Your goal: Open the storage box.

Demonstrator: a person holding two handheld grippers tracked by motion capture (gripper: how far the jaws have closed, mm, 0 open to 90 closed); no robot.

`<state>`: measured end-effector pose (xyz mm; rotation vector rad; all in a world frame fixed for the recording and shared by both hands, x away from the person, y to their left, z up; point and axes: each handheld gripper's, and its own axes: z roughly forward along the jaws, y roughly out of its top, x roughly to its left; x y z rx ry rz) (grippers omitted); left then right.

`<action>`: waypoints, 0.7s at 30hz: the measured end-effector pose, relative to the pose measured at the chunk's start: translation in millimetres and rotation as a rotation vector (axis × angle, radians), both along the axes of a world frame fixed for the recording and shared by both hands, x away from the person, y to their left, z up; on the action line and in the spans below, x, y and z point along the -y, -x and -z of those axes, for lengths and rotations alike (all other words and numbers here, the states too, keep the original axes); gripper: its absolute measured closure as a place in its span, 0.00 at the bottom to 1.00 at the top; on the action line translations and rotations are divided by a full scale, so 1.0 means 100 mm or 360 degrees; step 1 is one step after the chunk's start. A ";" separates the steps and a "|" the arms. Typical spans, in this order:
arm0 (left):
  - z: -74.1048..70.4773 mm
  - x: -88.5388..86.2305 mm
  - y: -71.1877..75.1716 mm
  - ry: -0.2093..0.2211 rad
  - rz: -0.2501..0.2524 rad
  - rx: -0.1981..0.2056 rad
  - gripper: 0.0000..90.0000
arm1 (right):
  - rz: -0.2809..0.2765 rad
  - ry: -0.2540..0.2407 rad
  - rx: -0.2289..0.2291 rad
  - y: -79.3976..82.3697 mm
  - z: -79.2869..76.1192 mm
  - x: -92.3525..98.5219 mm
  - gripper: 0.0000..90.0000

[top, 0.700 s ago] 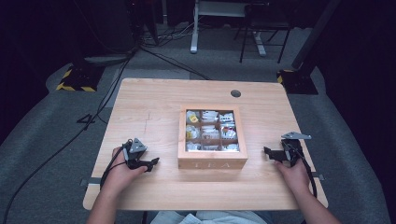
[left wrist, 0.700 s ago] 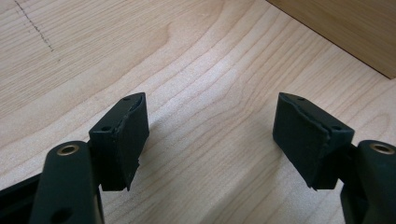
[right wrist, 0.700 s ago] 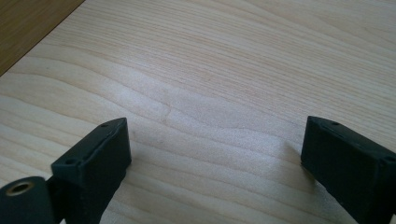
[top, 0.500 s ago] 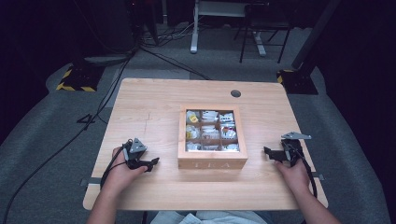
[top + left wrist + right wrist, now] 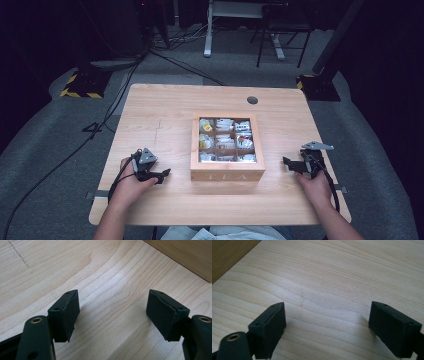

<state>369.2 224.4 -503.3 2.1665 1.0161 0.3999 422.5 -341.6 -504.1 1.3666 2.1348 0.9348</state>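
Nothing started yet: wooden tea box [image 5: 227, 170] sits untouched on the counter [image 5: 165, 115], between both tools. Left hand-held gripper [image 5: 163, 174] and right hand-held gripper [image 5: 287, 162] rest spread, empty; everything left.

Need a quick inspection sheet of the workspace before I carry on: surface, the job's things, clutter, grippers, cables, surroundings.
Surface: light wooden table, a round grommet hole near the far edge.
Job's things: wooden tea box at centre, nine compartments with packets inside; whether a clear lid covers them cannot be told.
Clutter: nothing seen.
Grippers: left gripper left of the box, right gripper right of it, both low over the table, jaws open and empty, pointing toward the box.
Cables: one cable trails from the left gripper, another along the right forearm; more lie on the floor.
Surroundings: grey floor, dark room, desk legs, yellow-black striped bases.
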 end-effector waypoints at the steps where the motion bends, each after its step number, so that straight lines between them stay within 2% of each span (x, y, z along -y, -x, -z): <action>1: 0.00 0.00 0.00 0.0000 0.0000 0.0000 0.31 | 0.0007 -0.0007 0.0006 0.01 0.00 0.00 0.21; 2: 0.00 0.00 0.00 0.0001 -0.0002 0.0003 0.31 | 0.0007 -0.0007 0.0006 0.01 0.00 0.00 0.21; 5: 0.00 0.00 0.00 -0.0001 -0.0002 0.0001 0.31 | 0.0026 -0.0016 0.0025 0.04 -0.01 0.01 0.32; 9: 0.00 0.01 0.00 -0.0004 -0.0007 0.0004 0.31 | 0.0065 -0.0008 0.0011 0.08 -0.05 0.03 0.63; 10: 0.00 0.01 0.00 -0.0004 -0.0007 0.0004 0.31 | 0.0065 -0.0008 0.0011 0.08 -0.05 0.03 0.63; 11: 0.00 0.01 0.00 -0.0001 -0.0005 0.0001 0.31 | 0.0092 0.0004 -0.0026 0.08 -0.08 0.04 0.78; 12: 0.00 0.01 0.00 -0.0001 -0.0005 0.0001 0.31 | 0.0092 0.0004 -0.0026 0.08 -0.08 0.04 0.78; 13: 0.00 0.01 0.00 -0.0002 -0.0007 0.0003 0.31 | 0.0081 -0.0022 -0.0082 0.07 -0.11 0.06 0.90; 14: 0.00 0.01 0.00 -0.0002 -0.0007 0.0003 0.31 | 0.0081 -0.0022 -0.0082 0.07 -0.11 0.06 0.90; 16: 0.00 0.01 0.00 0.0001 -0.0005 0.0002 0.31 | 0.0069 -0.0047 -0.0107 0.07 -0.13 0.07 0.99; 18: 0.00 0.01 0.00 0.0000 -0.0005 0.0002 0.31 | 0.0054 -0.0048 -0.0090 0.08 -0.18 0.08 0.99; 21: 0.00 0.01 0.00 0.0002 -0.0006 0.0001 0.31 | 0.0038 -0.0100 -0.0045 0.12 -0.31 0.08 1.00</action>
